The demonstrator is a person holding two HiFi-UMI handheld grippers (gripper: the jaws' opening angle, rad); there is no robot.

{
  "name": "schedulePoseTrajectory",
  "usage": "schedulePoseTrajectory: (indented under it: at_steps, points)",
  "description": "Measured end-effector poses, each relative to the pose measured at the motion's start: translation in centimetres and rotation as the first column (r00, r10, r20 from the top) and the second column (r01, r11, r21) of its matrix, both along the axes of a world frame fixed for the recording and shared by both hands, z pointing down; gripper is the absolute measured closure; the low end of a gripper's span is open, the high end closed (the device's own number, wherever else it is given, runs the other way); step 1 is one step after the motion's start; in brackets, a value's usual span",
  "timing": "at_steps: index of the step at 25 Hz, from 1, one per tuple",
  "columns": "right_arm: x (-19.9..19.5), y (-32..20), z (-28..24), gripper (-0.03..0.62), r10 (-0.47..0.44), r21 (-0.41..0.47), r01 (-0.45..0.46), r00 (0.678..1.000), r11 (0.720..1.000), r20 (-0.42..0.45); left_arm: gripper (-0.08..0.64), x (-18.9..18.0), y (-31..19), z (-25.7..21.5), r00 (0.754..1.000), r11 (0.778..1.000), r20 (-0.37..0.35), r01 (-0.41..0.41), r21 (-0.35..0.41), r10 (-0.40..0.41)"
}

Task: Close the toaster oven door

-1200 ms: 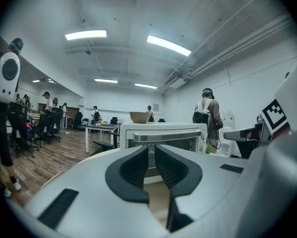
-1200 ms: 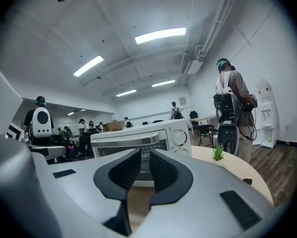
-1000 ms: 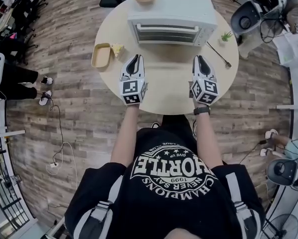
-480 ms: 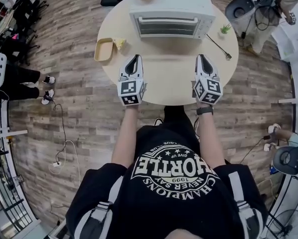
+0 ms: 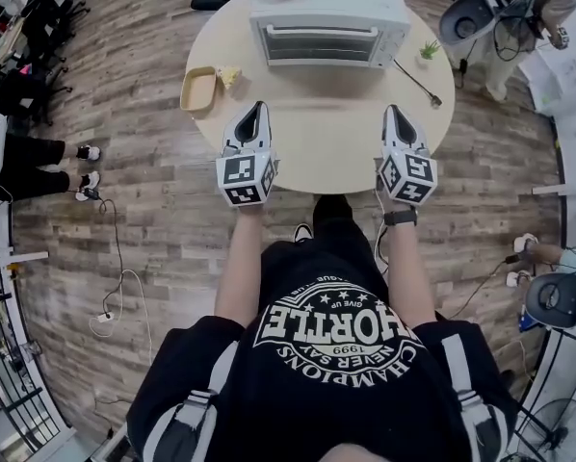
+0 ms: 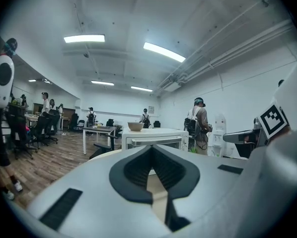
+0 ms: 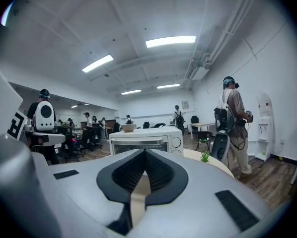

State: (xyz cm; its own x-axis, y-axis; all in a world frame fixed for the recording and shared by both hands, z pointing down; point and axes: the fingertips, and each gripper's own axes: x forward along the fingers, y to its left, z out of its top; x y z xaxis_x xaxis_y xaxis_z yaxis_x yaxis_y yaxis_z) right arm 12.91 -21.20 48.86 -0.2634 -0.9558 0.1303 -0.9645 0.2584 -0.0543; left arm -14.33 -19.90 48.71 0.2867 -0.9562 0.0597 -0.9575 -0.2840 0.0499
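Left gripper [image 5: 256, 110] level above table [image 5: 327, 123], seemingly empty

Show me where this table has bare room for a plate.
Widest free patch: table centre, between toaster oven front and near edge. Crowded: left by the yellow tray and food piece, right by the plant and thin rod.

black t-shirt [image 5: 336, 354] with white print, dark wristwatch [image 5: 396, 217].
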Motion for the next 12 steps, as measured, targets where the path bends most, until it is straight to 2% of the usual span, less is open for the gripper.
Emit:
schedulePoseTrajectory:
  at_steps: [12]
  points:
    - [1.4, 4.0, -1.7, 0.572, 0.009, -0.039, -0.01, 1.0, 0.999, -0.029, 0.541, -1.5, 3.3, -1.1, 1.0, 0.999, 0.024, 0.017, -0.033, -0.016]
